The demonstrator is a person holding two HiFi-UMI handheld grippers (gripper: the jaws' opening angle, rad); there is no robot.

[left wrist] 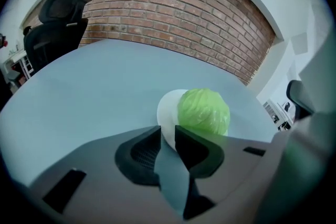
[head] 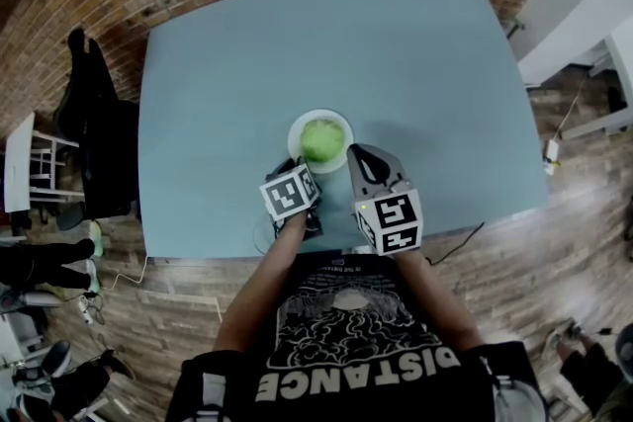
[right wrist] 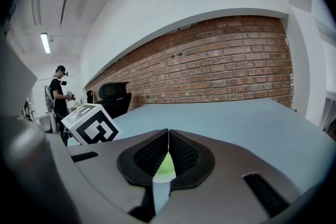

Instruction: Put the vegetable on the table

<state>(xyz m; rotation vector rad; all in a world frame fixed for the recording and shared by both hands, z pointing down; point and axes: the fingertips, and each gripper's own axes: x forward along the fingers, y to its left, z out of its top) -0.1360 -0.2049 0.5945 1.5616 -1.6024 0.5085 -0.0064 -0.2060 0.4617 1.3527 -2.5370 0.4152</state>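
one round pale-green leafy vegetable (head: 321,140) sits on a small white round plate (head: 296,127), near the front edge of the blue-grey table (head: 297,44). your left gripper (left wrist: 167,131): jaws narrowly apart, holding nothing, with the plate's rim just ahead of the tips. your right gripper (right wrist: 168,132): jaw tips pressed together, empty, just beside the plate's right side, with a sliver of green showing below the tips.

The white word "DISTANCE" stood, upside down in the head view, on the person's black T-shirt (head: 356,351) behind the right gripper (head: 356,151).
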